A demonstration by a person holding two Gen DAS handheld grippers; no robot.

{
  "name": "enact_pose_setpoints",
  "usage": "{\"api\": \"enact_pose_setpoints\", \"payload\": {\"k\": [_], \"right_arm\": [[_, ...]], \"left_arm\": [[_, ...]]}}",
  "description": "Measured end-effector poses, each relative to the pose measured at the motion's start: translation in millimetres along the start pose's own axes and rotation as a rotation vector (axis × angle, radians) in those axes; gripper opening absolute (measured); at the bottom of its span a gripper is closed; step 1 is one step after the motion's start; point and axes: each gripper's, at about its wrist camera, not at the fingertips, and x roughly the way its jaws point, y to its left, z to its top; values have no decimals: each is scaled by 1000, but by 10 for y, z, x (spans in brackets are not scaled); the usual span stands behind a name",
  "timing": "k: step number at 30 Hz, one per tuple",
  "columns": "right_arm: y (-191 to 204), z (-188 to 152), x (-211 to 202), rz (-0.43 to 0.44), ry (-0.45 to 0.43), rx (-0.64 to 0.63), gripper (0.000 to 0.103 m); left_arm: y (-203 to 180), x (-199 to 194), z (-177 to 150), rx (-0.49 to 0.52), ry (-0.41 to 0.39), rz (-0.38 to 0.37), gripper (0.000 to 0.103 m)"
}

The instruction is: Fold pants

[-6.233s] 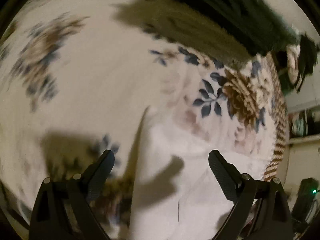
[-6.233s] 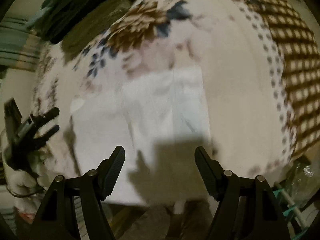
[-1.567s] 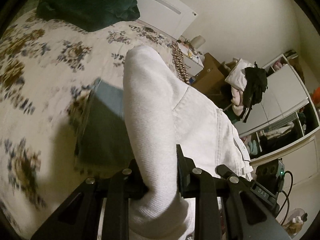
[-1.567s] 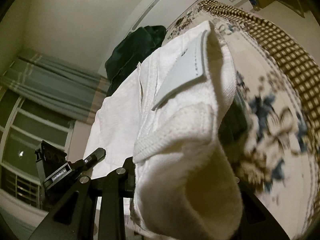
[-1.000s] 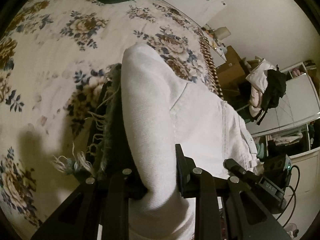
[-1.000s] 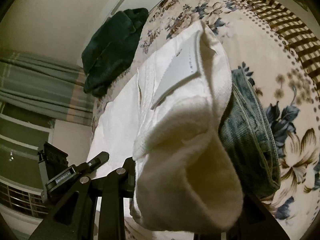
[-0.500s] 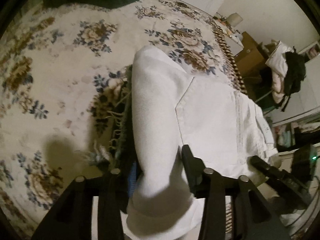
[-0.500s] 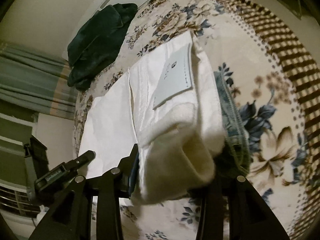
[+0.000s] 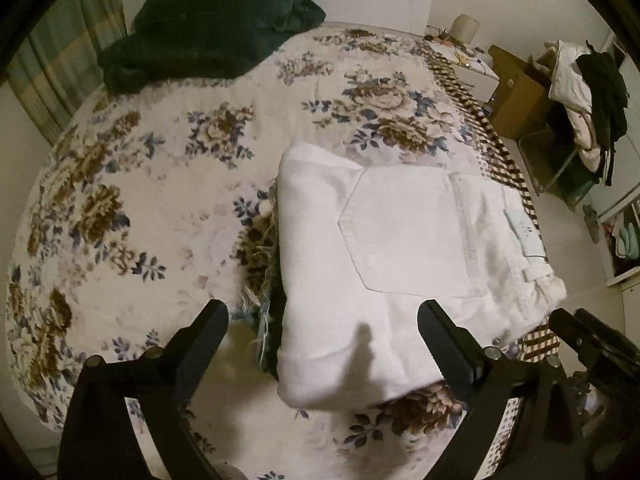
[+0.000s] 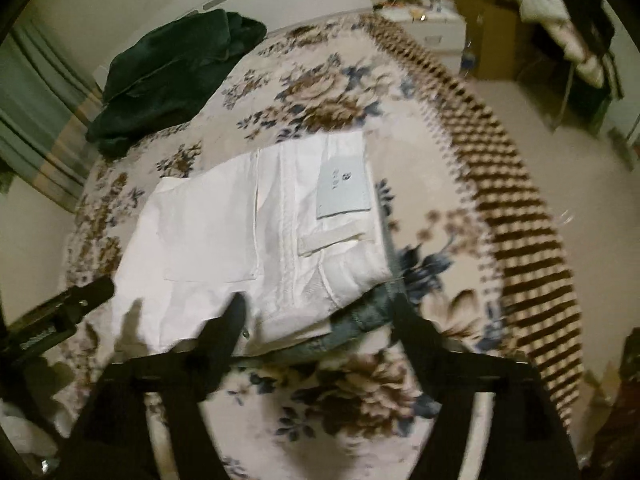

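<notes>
The white pants (image 9: pixel 400 248) lie folded in a flat rectangle on the floral bedspread (image 9: pixel 152 184), back pocket and waistband label facing up. They rest on top of folded blue jeans (image 9: pixel 270 312) whose frayed hem sticks out at the left. My left gripper (image 9: pixel 322 320) is open and empty, just above the near edge of the stack. My right gripper (image 10: pixel 320 312) is open and empty, above the waistband corner of the white pants (image 10: pixel 256 240), with the jeans (image 10: pixel 368 312) peeking out beneath.
A dark green garment (image 9: pixel 208 24) is heaped at the head of the bed. The bed's right edge has a brown checked border (image 10: pixel 512 208). Beyond it stand a nightstand (image 9: pixel 468 64), a cardboard box (image 9: pixel 516 92) and a chair piled with clothes (image 9: pixel 588 96).
Both grippers were shut on the white pants and held them up over the jeans. They lowered the pants onto the jeans, opened, and drew back. The pants now lie flat.
</notes>
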Motion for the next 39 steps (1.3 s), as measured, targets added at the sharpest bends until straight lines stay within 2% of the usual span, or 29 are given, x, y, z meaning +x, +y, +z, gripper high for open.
{"api": "enact_pose_setpoints", "payload": {"k": [3, 8, 13, 17, 27, 33, 35, 39], "right_arm": [[83, -39, -256, -67, -42, -43, 101], [166, -155, -842, -115, -130, -80, 102], [242, -367, -1563, -114, -205, -84, 103], [290, -662, -2203, -120, -282, -94, 103], [312, -1470, -3798, -105, -441, -145, 103], [323, -1917, -4598, -83, -502, -165, 103], [329, -2017, -4789, -79, -515, -166, 103], [381, -2128, -5094, -71, -537, -174, 103]], "left_arm": [[-51, -200, -36, 5, -34, 16, 97], [-126, -645, -150, 3, -90, 40, 97], [-250, -1299, -379, 0, -163, 75, 97], [-405, -1872, -648, 15, -244, 110, 97], [-671, -3081, -1447, 30, -361, 105, 97], [-666, -3567, -1781, -16, -397, 107, 97], [-638, -3686, -1852, -33, -399, 93, 103], [-612, -3868, -1982, -40, -427, 94, 103]]}}
